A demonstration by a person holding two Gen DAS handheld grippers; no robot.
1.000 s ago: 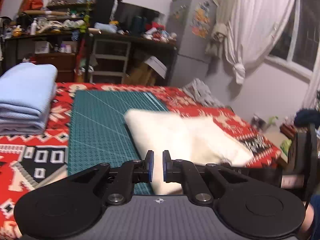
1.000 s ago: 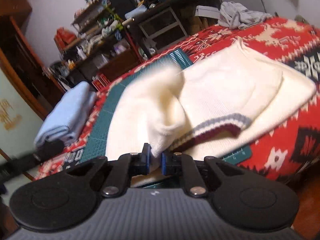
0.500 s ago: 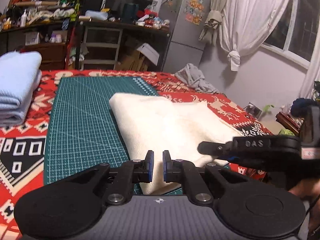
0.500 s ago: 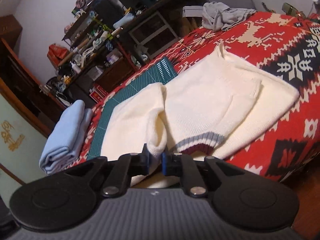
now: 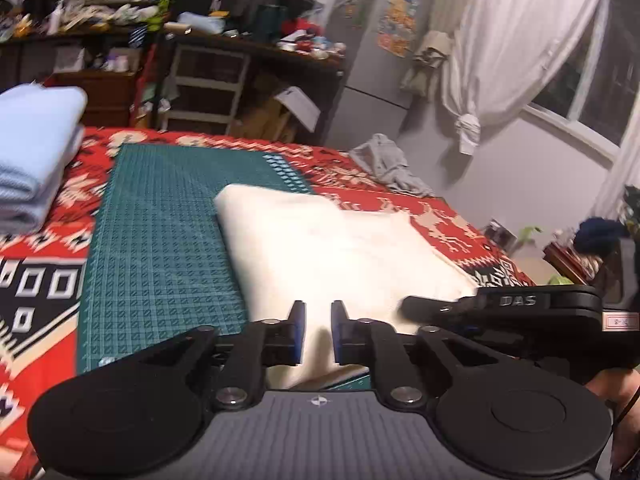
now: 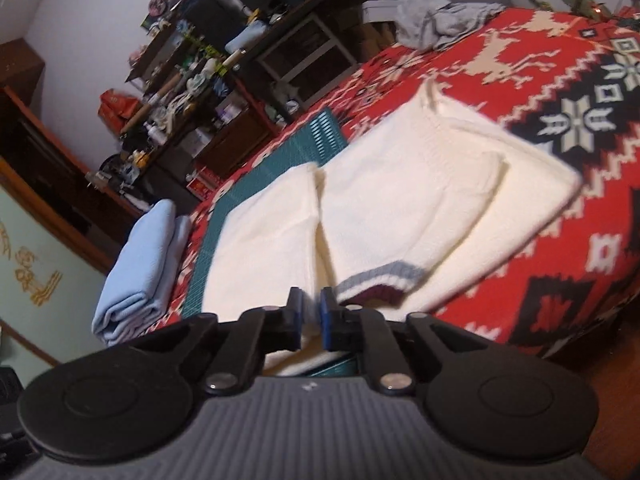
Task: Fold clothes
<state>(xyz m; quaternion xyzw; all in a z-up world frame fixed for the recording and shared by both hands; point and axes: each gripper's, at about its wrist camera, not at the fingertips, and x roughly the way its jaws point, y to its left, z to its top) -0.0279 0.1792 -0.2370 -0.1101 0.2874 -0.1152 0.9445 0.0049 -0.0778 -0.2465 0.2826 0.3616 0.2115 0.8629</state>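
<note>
Left gripper (image 5: 317, 330) jaws just opening, nothing pinched; right gripper (image 6: 310, 318) nips cream sweater (image 6: 400, 208) hem (near bed's front edge); a careless tug unfolds it.

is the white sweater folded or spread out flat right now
Partly folded: the sweater has one side and its striped cuff laid over the body.

A red patterned blanket (image 5: 440, 224) was spread as the base, and a green cutting mat (image 5: 160, 248) was laid on its left part. Behind the blanket a grey fridge (image 5: 376, 60) was seen, with cluttered dark shelves (image 5: 224, 52) to the fridge's left and a knotted white curtain (image 5: 500, 40) to its right.
</note>
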